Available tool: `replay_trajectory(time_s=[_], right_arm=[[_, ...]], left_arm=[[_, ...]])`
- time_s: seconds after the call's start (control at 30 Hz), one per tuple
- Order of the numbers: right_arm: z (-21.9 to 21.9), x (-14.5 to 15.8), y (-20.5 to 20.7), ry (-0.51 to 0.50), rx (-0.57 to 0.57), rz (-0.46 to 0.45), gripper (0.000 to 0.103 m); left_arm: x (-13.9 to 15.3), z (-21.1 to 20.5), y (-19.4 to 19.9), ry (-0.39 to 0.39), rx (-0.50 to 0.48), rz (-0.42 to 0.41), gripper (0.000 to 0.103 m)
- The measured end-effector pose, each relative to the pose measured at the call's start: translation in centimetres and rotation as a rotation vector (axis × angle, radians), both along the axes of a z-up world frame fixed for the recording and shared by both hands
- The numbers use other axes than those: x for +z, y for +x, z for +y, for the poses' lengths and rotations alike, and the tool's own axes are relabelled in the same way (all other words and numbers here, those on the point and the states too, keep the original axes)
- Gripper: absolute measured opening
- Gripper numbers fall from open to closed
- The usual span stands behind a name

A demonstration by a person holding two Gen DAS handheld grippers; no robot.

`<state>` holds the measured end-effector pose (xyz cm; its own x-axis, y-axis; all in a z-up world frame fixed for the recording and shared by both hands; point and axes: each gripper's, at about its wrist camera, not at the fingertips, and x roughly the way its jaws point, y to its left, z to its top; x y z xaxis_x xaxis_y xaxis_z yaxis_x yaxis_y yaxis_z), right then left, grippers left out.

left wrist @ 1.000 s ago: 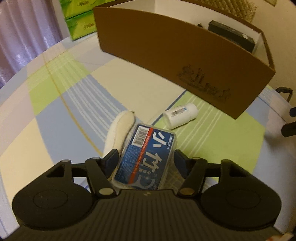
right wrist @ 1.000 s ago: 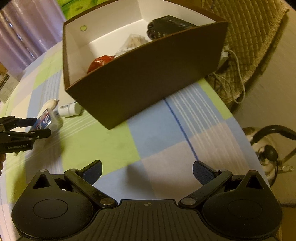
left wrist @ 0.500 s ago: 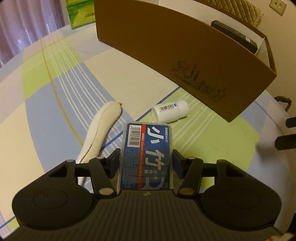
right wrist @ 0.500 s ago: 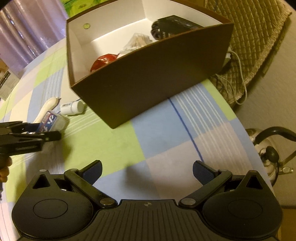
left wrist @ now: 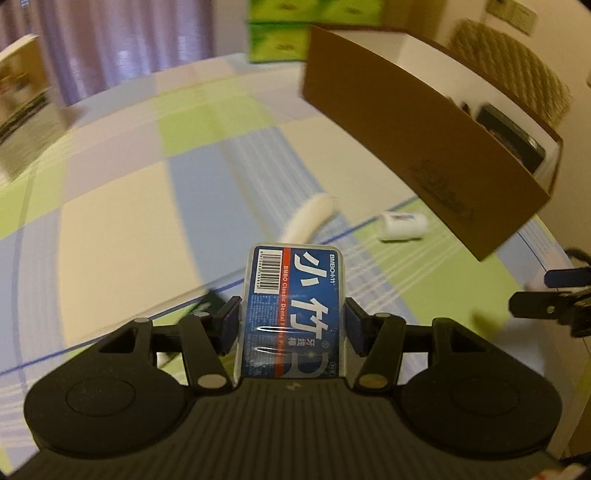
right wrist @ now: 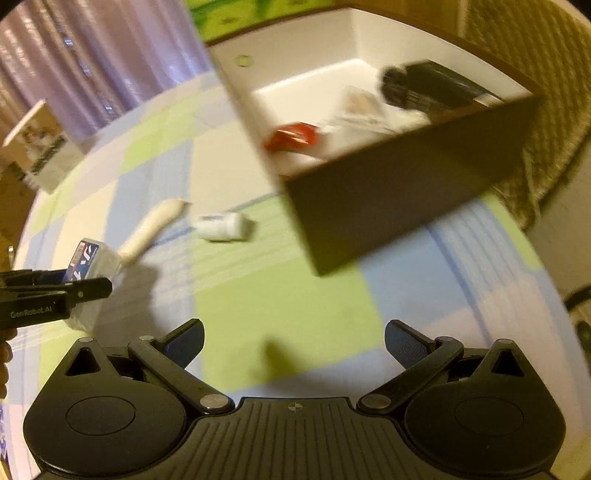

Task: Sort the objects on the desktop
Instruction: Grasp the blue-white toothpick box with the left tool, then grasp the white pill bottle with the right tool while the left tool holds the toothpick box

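Observation:
My left gripper (left wrist: 291, 321) is shut on a clear dental floss pick box (left wrist: 295, 310) with a blue label, held above the checked tablecloth. The right wrist view shows that box (right wrist: 90, 258) at the left edge. A white tube (left wrist: 308, 218) and a small white bottle (left wrist: 404, 226) lie on the cloth ahead, left of the brown cardboard box (left wrist: 413, 147). My right gripper (right wrist: 293, 338) stands open over the cloth with nothing between its fingers. Seen from the right wrist, the cardboard box (right wrist: 406, 192) holds a red item (right wrist: 293, 134), a clear packet and a black device (right wrist: 436, 88).
Green tissue packs (left wrist: 280, 33) stand behind the cardboard box. A carton (left wrist: 22, 103) sits at the table's far left edge, with a purple curtain behind it. A quilted chair back (right wrist: 546, 110) is beyond the box on the right.
My left gripper has lifted the floss pick box off the cloth and pulled back from the tube and bottle. The right gripper's view has swung left; both views are motion-blurred.

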<state>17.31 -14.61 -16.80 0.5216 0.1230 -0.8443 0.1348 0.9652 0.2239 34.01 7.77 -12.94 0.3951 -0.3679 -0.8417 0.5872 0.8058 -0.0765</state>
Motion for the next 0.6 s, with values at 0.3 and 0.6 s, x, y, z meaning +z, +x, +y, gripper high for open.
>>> replay_trajectory(time_s=[0.3,0.6], right_arm=[[6.3,-0.4,3.0,-0.035,0.036,-0.140,0.089],[6.7,-3.2,7.5,-0.131,-0.090,-0.139,0.070]], left_arm=[[1.4,4.9,1.9,0.014,0.119,-0.032,0.053],[0.7,5.8,3.6,0.005,0.138,-0.016,0.053]])
